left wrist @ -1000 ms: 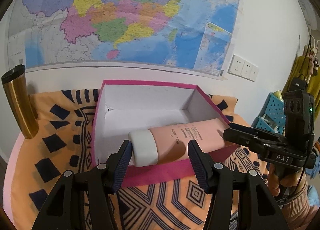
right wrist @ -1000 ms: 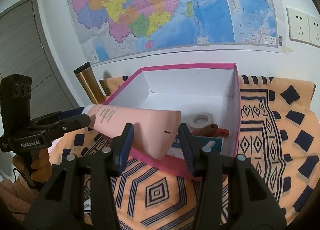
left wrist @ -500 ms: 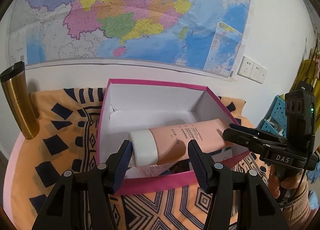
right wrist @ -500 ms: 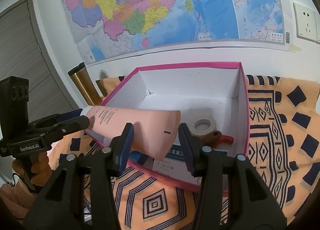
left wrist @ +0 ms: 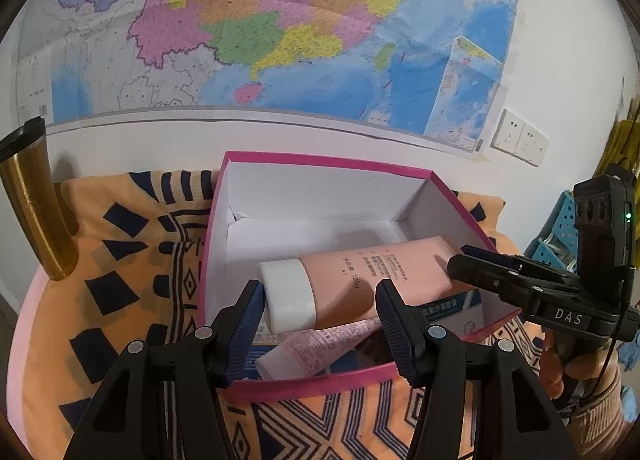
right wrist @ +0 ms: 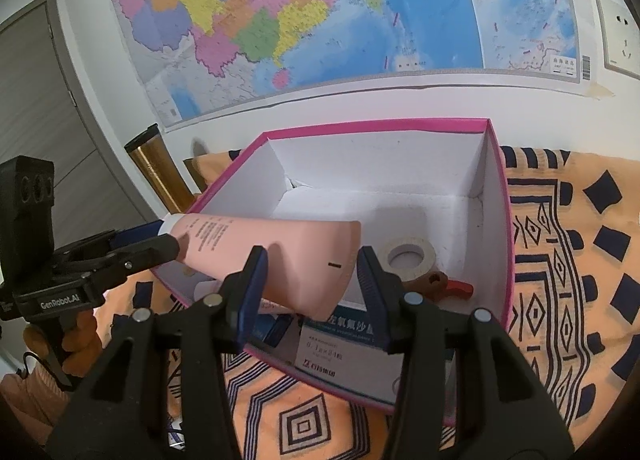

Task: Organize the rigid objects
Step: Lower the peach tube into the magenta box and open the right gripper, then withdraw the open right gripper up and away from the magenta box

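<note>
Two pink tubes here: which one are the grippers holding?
The large salmon-pink tube with the white cap, clamped at both ends. The smaller printed pale-pink tube lies loose in the box beneath.

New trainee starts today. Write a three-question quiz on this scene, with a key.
1. True or false: both grippers hold the pink tube at once.
2. Which end sits between the left gripper fingers? A cap end, B crimped end.
3. Name the ring-shaped item on the floor of the pink box.

Key:
1. True; the right gripper clamps the other end.
2. A.
3. The tape roll.
</note>
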`<state>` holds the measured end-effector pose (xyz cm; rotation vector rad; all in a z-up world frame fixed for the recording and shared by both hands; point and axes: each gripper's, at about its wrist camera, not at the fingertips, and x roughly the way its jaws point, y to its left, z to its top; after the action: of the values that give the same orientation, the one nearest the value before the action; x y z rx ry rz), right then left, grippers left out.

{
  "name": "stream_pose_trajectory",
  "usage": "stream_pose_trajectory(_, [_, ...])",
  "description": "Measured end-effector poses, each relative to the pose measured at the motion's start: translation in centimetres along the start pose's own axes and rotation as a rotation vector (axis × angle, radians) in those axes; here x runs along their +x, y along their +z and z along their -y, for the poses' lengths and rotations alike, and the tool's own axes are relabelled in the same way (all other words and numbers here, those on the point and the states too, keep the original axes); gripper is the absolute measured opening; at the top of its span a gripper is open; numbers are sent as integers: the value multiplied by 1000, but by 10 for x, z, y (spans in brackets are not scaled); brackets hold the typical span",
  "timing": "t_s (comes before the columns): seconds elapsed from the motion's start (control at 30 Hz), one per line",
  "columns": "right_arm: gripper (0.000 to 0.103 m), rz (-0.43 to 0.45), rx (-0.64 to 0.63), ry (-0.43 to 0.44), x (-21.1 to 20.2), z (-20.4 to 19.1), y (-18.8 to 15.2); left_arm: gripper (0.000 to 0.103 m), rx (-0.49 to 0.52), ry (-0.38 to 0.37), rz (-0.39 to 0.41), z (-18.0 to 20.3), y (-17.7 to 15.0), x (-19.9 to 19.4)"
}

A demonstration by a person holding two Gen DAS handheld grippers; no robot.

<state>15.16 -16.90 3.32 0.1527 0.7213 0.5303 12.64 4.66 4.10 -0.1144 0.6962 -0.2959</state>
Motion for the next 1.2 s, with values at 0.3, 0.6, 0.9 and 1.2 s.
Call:
stream_pose_trajectory(0.3, [49,-29,-2,-8,19,1,8,58,-18,27,-31,-10,2,16])
stream_pose_trajectory(0.6, [49,-70,28,-23,39,7,10,58,-20,44,-59,-14,3,31])
stream_pose_trajectory(0.9, [51,-106,32,-47,52,5,11,58,-5,90,-64,-15,5,41])
stream_pose_trajectory(1.2, [52,-105,64,-46,52,6,11,58,7,120,-46,-11,3,39])
